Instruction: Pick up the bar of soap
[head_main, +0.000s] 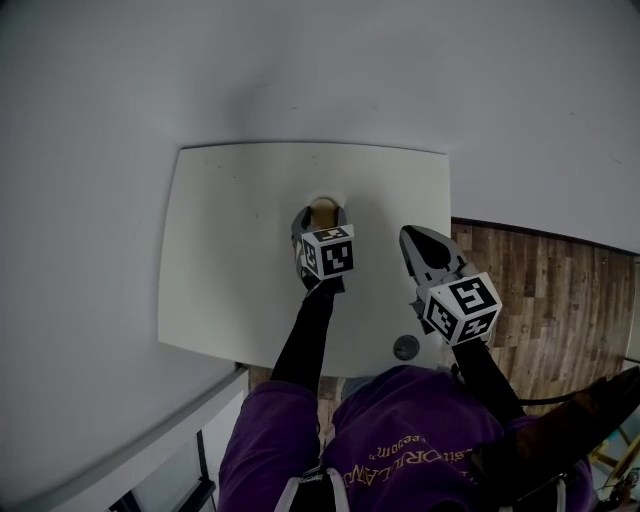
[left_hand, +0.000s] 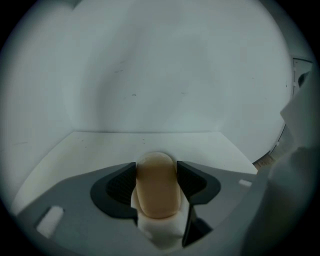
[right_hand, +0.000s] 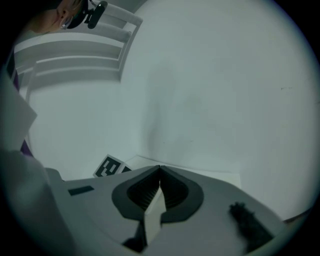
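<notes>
A tan oval bar of soap (head_main: 323, 207) lies on the white table (head_main: 230, 250) near its middle. My left gripper (head_main: 321, 218) points down over it, one finger on each side. In the left gripper view the soap (left_hand: 157, 187) fills the gap between the two dark pads (left_hand: 120, 187), closely flanked, and still rests on the table (left_hand: 100, 145); I read the jaws as open around it. My right gripper (head_main: 412, 235) hovers to the right of the soap, shut and empty, its tips meeting (right_hand: 159, 170).
A small grey round thing (head_main: 406, 347) sits near the table's front edge. Grey walls stand behind and left of the table. Wooden floor (head_main: 560, 290) shows at the right. White slatted shelving (right_hand: 75, 55) appears in the right gripper view.
</notes>
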